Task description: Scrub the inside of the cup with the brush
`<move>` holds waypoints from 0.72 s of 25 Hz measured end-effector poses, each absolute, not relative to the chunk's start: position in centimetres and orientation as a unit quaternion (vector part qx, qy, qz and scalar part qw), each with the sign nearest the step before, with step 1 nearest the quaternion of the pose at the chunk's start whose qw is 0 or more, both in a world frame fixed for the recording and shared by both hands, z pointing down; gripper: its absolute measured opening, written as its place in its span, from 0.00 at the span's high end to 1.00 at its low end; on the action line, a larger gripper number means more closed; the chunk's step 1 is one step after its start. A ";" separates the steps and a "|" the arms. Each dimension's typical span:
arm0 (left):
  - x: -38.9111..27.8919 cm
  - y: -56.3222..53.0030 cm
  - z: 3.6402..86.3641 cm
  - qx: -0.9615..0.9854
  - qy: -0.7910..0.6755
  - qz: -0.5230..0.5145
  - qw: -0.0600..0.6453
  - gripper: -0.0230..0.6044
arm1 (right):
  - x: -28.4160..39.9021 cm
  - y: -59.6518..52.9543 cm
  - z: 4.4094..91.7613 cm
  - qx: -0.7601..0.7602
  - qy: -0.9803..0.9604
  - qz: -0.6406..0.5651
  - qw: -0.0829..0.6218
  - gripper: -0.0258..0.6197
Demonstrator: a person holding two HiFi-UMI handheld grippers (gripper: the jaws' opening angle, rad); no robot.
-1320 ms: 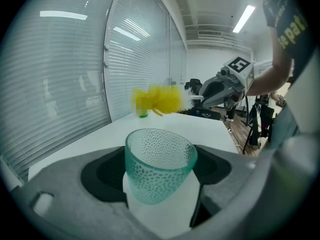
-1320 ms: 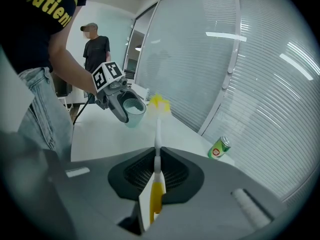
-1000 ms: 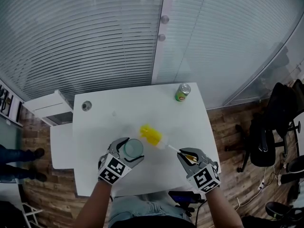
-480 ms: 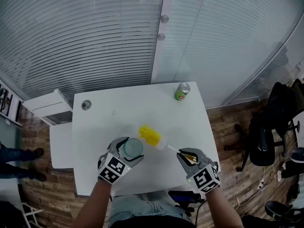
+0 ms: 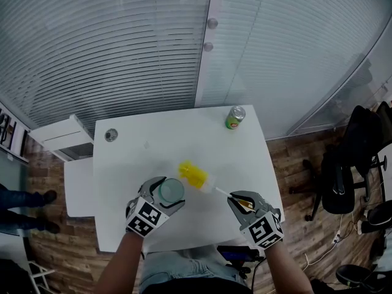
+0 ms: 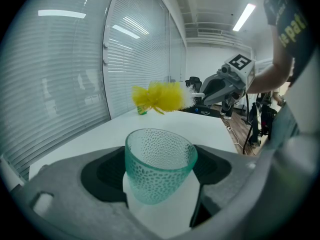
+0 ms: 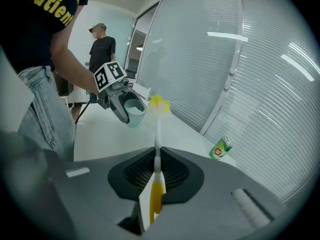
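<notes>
My left gripper (image 5: 160,196) is shut on a pale green dimpled glass cup (image 6: 160,162), which it holds upright above the white table (image 5: 122,158); the same cup (image 5: 170,192) shows from above in the head view. My right gripper (image 5: 242,202) is shut on the yellow-and-white handle of a brush (image 7: 157,184). The brush's fluffy yellow head (image 5: 192,175) hangs just right of and behind the cup's rim, outside the cup. In the left gripper view the yellow brush head (image 6: 159,96) floats above and beyond the cup. From the right gripper view the cup (image 7: 134,111) sits left of the brush head (image 7: 159,104).
A green drink can (image 5: 235,117) stands near the table's far right corner. A small round metal object (image 5: 111,136) lies near the far left edge. A white cabinet (image 5: 61,138) adjoins the table's left side. A black office chair (image 5: 349,164) stands at the right. A person (image 7: 103,51) stands behind.
The brush head has crept a little to the left and away, toward the cup's rim. Both grips are unchanged and the cup stays where it was.
</notes>
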State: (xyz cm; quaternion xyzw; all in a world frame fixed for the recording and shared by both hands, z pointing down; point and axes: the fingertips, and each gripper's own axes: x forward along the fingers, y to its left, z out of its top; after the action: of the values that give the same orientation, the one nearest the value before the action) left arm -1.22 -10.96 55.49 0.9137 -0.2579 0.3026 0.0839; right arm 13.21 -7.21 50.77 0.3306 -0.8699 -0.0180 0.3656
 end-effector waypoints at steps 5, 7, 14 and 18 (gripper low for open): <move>-1.4 -11.0 55.5 0.912 -0.260 0.305 0.084 0.31 | 13.2 -7.3 50.8 0.329 -0.871 -0.018 0.365 0.90; -1.3 -11.0 55.5 0.912 -0.260 0.306 0.084 0.31 | 13.1 -7.4 50.8 0.328 -0.871 -0.018 0.365 0.90; -1.4 -11.1 55.8 0.911 -0.256 0.312 0.082 0.31 | 12.6 -6.8 50.1 0.304 -0.880 -0.034 0.364 0.90; -1.4 -11.4 55.9 0.909 -0.255 0.319 0.079 0.31 | 12.3 -6.2 49.8 0.280 -0.883 -0.052 0.374 0.90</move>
State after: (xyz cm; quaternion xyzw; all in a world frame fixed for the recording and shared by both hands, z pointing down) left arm -1.42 -11.37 55.89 0.9092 -0.2554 0.3191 0.0794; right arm 12.33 -6.22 49.82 0.2799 -0.8826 -0.0518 0.3743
